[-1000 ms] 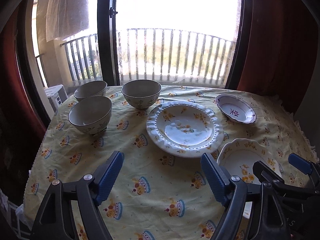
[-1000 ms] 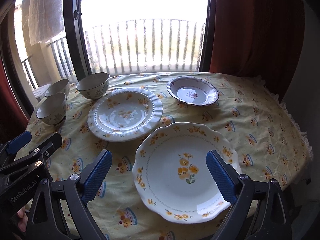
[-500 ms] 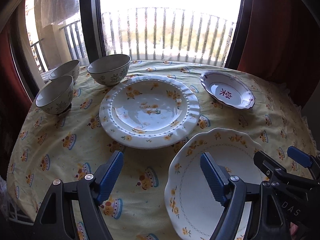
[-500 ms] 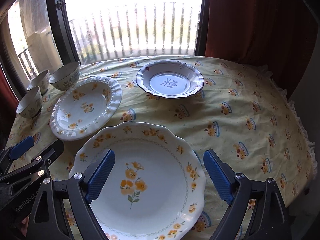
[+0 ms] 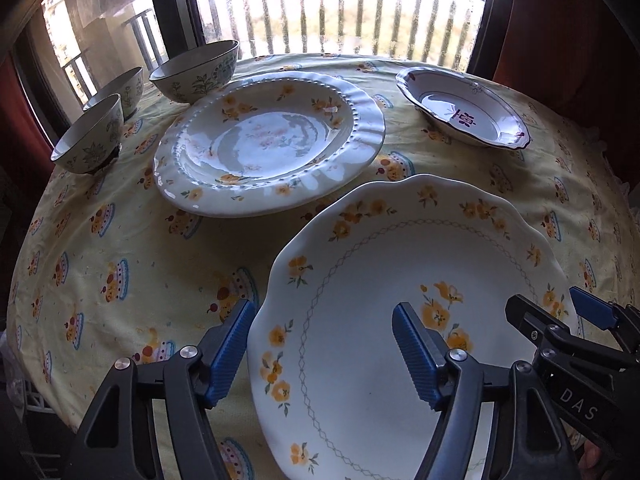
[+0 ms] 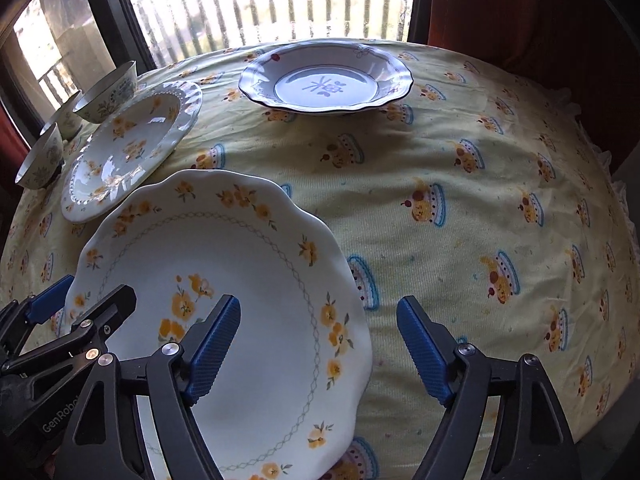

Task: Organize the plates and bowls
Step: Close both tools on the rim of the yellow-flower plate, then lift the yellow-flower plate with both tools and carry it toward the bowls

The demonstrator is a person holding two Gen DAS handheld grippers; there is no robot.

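Note:
A scalloped white plate with yellow flowers (image 5: 400,280) (image 6: 224,264) lies at the table's near edge. My left gripper (image 5: 324,346) is open, its jaws astride the plate's left rim. My right gripper (image 6: 318,346) is open, its jaws astride the plate's right rim. Behind it lie a beaded-rim floral plate (image 5: 272,140) (image 6: 128,148) and a purple-trimmed deep plate (image 5: 464,108) (image 6: 326,80). Three patterned bowls (image 5: 196,70) (image 5: 90,144) (image 5: 120,86) stand at the far left; they also show in the right wrist view (image 6: 106,92).
The round table has a yellow printed cloth (image 6: 460,184) that falls off at the edges. A window with a balcony railing (image 5: 340,8) is behind the table. Dark red curtains (image 6: 520,12) hang at the right.
Both grippers have moved down and forward, closing on the flowered plate. The left jaws now straddle its left rim and the right jaws its right rim. No dishes moved.

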